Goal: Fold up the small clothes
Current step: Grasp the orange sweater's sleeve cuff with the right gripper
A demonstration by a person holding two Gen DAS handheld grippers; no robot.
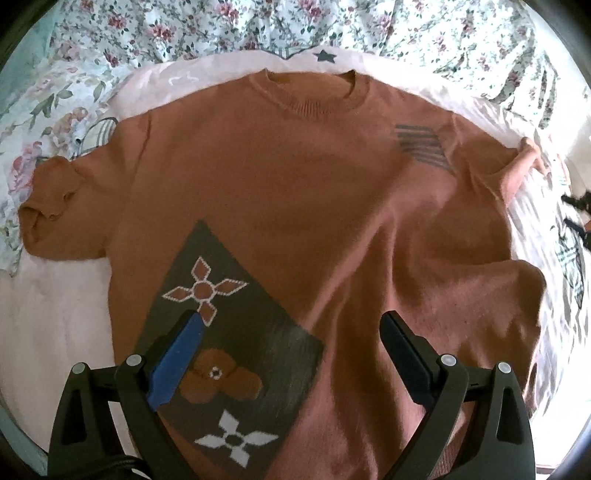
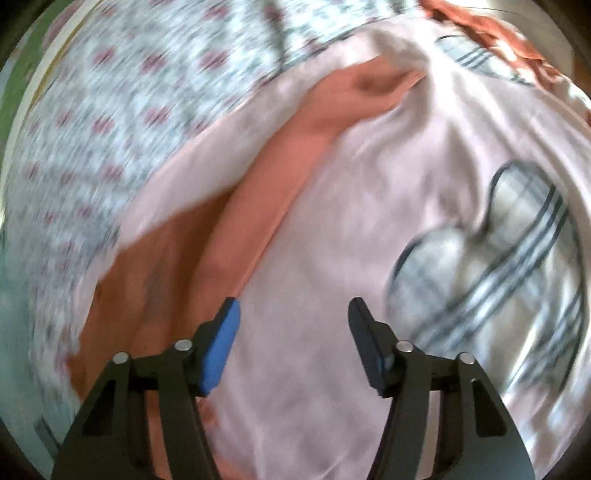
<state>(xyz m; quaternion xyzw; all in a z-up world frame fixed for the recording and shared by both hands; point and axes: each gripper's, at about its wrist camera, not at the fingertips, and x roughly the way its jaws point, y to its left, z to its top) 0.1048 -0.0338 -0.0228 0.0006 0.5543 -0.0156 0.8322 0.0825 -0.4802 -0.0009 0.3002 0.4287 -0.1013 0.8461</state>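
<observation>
Rust-brown knit short-sleeved sweater (image 1: 295,192) spread flat on pale pink sheet (image 1: 55,314), left gripper (image 1: 291,325) over its hem, right gripper (image 2: 293,314) beside its sleeve, both fingers apart, empty.

Right wrist view was heavily motion-blurred. Right gripper (image 2: 293,314) pointed down over a pale pink sheet (image 2: 332,229), jaws apart with nothing between them; blue pad on the left finger (image 2: 221,347), dark pad on the other. Orange sweater (image 2: 258,192) ran diagonally from lower left up toward top centre, lying on the pink sheet, its near edge just beside the blue-padded finger; couldn't tell if they touched. Floral bedding (image 2: 122,110) filled the upper left. Plaid heart-shaped patch (image 2: 498,254) sat on the sheet to the right. More orange cloth (image 2: 509,33) was bunched at the top right edge.
</observation>
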